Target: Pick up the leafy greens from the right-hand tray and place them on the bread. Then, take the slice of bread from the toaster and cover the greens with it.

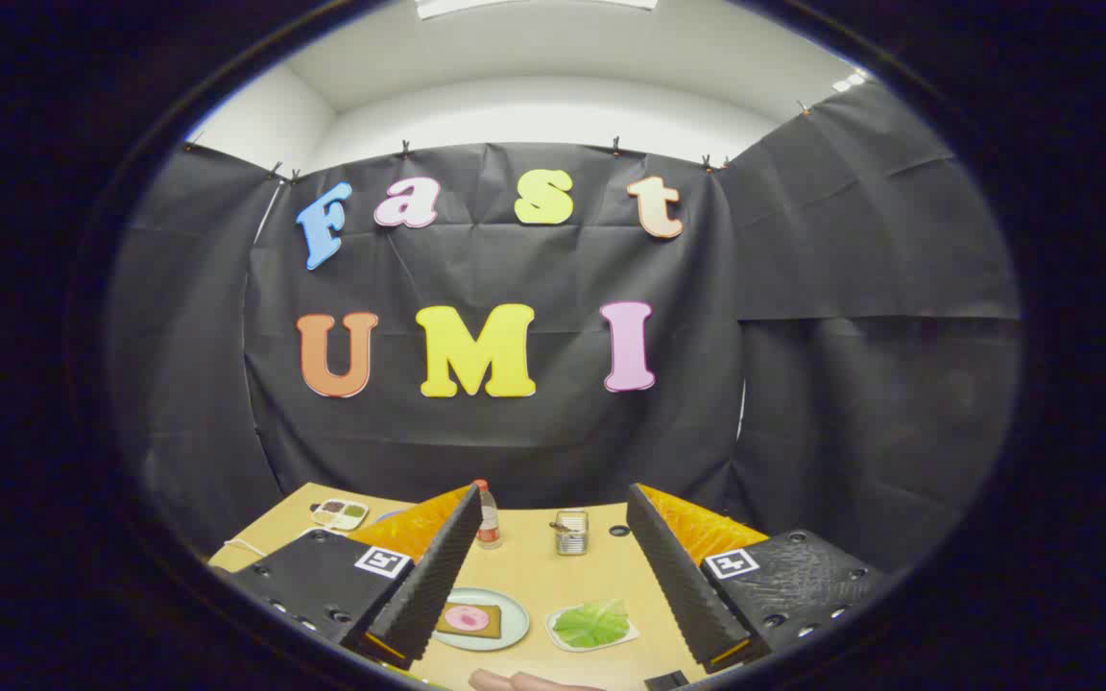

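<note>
while the gripper (548, 585) gapes wide above the table (563, 576), leafy greens (591, 624) between fingers, bare wood around

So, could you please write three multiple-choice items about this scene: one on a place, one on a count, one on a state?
1. Where are the greens?
A. on the bread
B. on the right tray
C. in the toaster

2. How many bottles stand on the table?
A. one
B. two
C. three

3. How is the tool?
A. shut on the greens
B. shut, empty
C. open, empty

Key: 1 B, they lie on the tray beside the plate with bread. 2 A, one stands at the back. 3 C, the fingers stand wide apart with nothing between.
</note>
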`<state>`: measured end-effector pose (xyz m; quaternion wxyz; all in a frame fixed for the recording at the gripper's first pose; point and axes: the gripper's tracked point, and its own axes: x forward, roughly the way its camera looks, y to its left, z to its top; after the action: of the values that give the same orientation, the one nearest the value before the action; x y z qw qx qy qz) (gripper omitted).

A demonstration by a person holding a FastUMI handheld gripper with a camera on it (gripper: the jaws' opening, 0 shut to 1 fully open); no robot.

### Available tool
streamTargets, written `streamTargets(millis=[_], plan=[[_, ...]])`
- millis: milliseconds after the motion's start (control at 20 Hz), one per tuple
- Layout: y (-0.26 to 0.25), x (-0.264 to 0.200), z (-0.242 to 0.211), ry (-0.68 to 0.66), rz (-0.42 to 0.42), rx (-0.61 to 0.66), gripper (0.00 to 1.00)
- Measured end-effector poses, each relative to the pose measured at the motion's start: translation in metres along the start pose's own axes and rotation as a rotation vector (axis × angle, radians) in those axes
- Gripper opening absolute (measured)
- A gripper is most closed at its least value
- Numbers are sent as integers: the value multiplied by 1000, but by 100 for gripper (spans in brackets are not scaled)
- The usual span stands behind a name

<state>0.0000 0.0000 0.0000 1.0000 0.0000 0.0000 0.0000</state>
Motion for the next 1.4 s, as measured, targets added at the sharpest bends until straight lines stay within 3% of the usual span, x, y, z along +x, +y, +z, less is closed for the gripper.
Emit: streamTargets(millis=[400, 750, 1000, 1400], plan=[[-11, 10, -22, 31, -4, -27, 95], [-28, 28, -46, 42, 70, -22, 95], [-69, 68, -112, 127, 116, -134, 95], [-114, 129, -237, 386, 213, -133, 95]])
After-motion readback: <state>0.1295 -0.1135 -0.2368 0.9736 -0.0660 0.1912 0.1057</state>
